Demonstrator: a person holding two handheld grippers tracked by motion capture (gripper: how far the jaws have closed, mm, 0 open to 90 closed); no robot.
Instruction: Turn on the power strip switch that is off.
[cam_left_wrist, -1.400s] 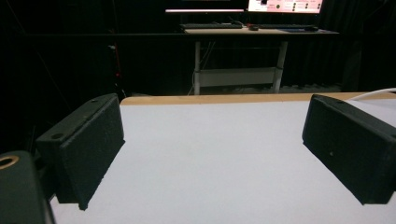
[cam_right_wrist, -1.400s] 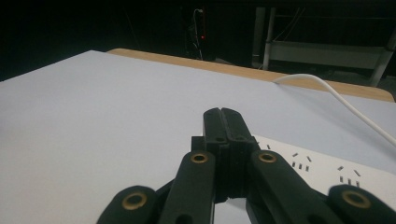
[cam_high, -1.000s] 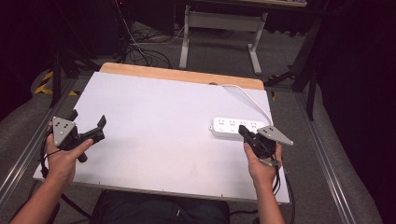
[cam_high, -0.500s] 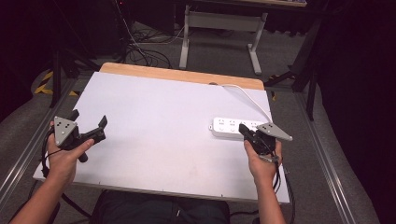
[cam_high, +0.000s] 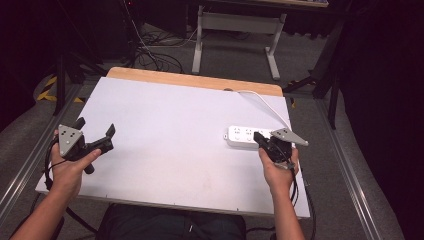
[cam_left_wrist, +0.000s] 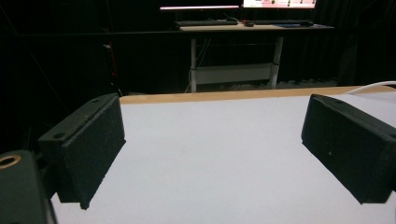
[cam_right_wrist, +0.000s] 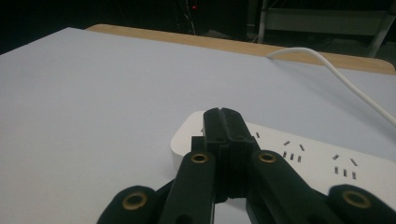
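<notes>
Table (cam_high: 165, 130): It is big and white, with a wooden edge at the far side. It is mostly bare, so there is lots of room to work.

Desk (cam_left_wrist: 254, 29): It stands on the floor past the table, in the dark. It is well apart from the work.

Power strip (cam_high: 246, 138): It is white and long. It lies flat on the right side of the table, near the person's right hand. In the right gripper view its plug holes (cam_right_wrist: 292, 151) face up, so I think something could go in from above.

Cord (cam_high: 265, 105): It is thin and white. It runs from the power strip to the far edge of the table. It goes away from the hands, so it is not in the way.

Left tongs (cam_high: 95, 134): The left hand (cam_high: 70, 165) holds them near the left edge of the table. The two black tips stand wide apart and nothing is between them. I think they are waiting.

Right tongs (cam_high: 259, 137): The right hand (cam_high: 277, 170) holds them just over the near end of the power strip. The two tips are pressed tight together and grip nothing. Closed tips make one small point, so I think they are set to poke or push the strip. I cannot tell if they touch it.
</notes>
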